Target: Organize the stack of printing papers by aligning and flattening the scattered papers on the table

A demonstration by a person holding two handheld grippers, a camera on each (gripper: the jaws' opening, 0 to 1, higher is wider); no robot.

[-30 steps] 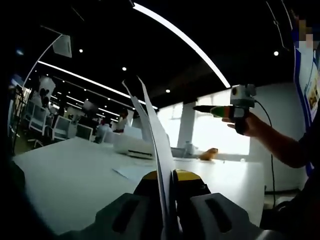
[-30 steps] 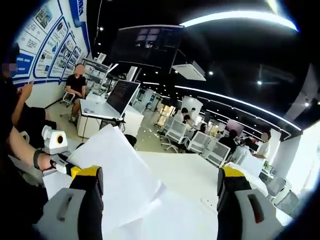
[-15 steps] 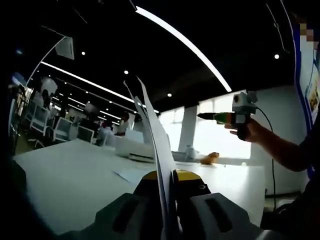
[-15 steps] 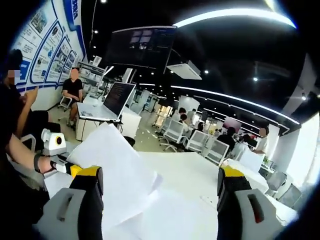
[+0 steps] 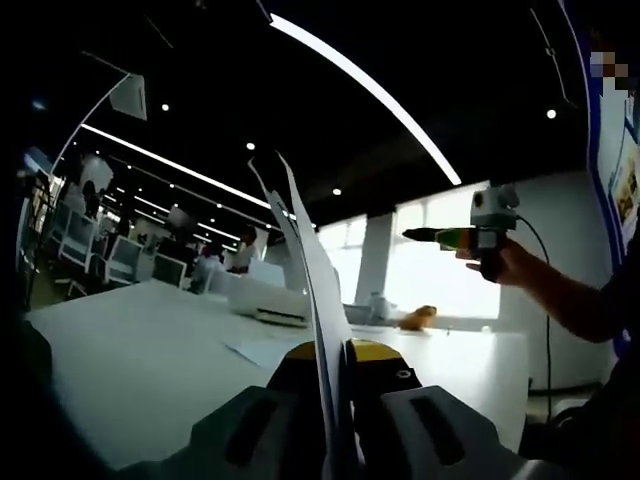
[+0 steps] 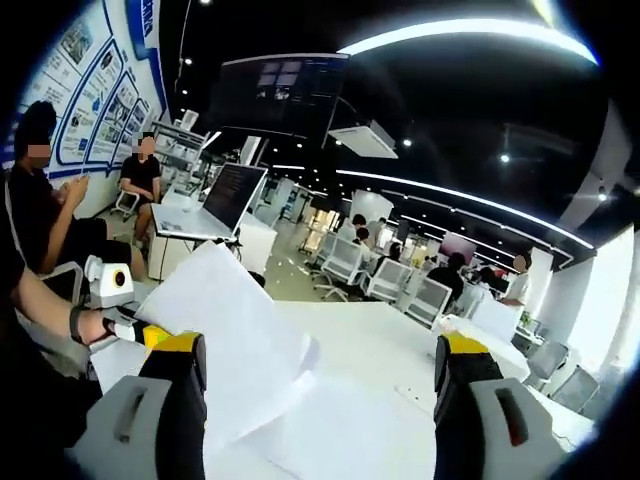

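Across the white bench (image 5: pixel 140 370), the job is judged to be at the lift-and-square stage, with loose sheets lying on its surface (image 6: pixel 340 440) and a few held up in the air. To do it well, the held sheets (image 5: pixel 312 290) should probably be lowered edge-down onto the bench and tapped so their edges line up, then laid flat on the loose sheets (image 6: pixel 350 430) without letting the upper corners fan apart. One more loose sheet (image 5: pixel 262 348) lies on the bench just beyond the left claw and needs gathering too.

Seen edge-on in the left gripper view, the held sheets rise upright from between the jaws of the left claw (image 5: pixel 334 352), which is clamped on their lower edge. From the right gripper view the same sheets (image 6: pixel 225 335) show broadside, slanting up from the left claw (image 6: pixel 155 337) at the lower left of that view.

The right claw (image 6: pixel 318 360) stands with its jaws wide apart and nothing between them; the flat sheets lie below and ahead of it. In the left gripper view it (image 5: pixel 425 235) hangs high, well apart from the held sheets.
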